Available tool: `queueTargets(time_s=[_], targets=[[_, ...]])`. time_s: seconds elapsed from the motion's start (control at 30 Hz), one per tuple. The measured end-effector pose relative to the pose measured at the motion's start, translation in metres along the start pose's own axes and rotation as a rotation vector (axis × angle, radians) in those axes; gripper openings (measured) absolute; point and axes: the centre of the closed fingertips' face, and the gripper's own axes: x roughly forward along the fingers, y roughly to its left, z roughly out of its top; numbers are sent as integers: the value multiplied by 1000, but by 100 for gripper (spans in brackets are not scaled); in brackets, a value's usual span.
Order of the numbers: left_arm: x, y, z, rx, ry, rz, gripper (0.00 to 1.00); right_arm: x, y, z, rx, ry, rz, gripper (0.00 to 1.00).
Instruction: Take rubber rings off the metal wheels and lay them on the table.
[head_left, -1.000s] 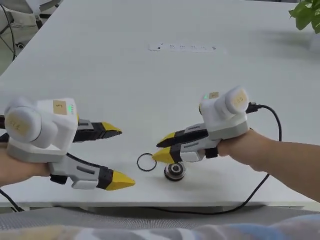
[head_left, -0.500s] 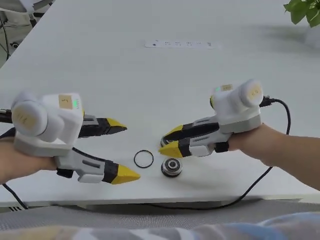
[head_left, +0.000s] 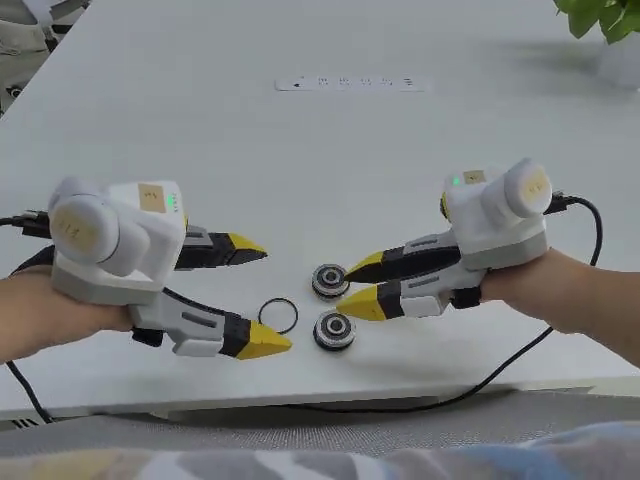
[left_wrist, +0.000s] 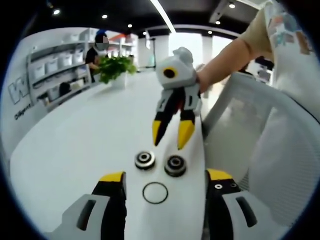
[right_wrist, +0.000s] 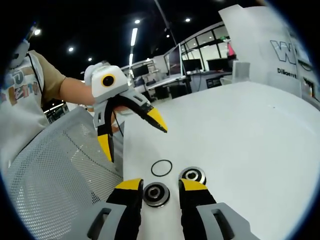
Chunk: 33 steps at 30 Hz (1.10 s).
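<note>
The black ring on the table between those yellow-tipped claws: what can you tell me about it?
The ring is a thin black loop, rubber by its look, round and unbroken. It lies flat on the white table near the front edge, on no wheel. The nearest metal wheel sits close beside it, with a gap between them. The open left claw has a yellow tip on either side of it, and both seem clear of it.

A white power strip (head_left: 343, 84) lies at 12 o'clock in the head view, a leafy green plant (head_left: 598, 18) at 1 o'clock. A grey mesh chair (right_wrist: 55, 165) stands at 8 o'clock in the right gripper view, under ceiling lights (right_wrist: 134, 36).
</note>
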Motion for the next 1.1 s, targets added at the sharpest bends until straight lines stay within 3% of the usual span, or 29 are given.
queueTargets(time_s=[0.33, 0.7, 1.1], targets=[[15, -5, -1, 8, 15, -34, 59, -1, 1, -14, 4, 10, 6, 29], [27, -9, 0, 23, 31, -62, 51, 3, 0, -32, -42, 56, 17, 28], [41, -15, -8, 28, 67, -101, 44, 8, -2, -42, -75, 92, 30, 25]])
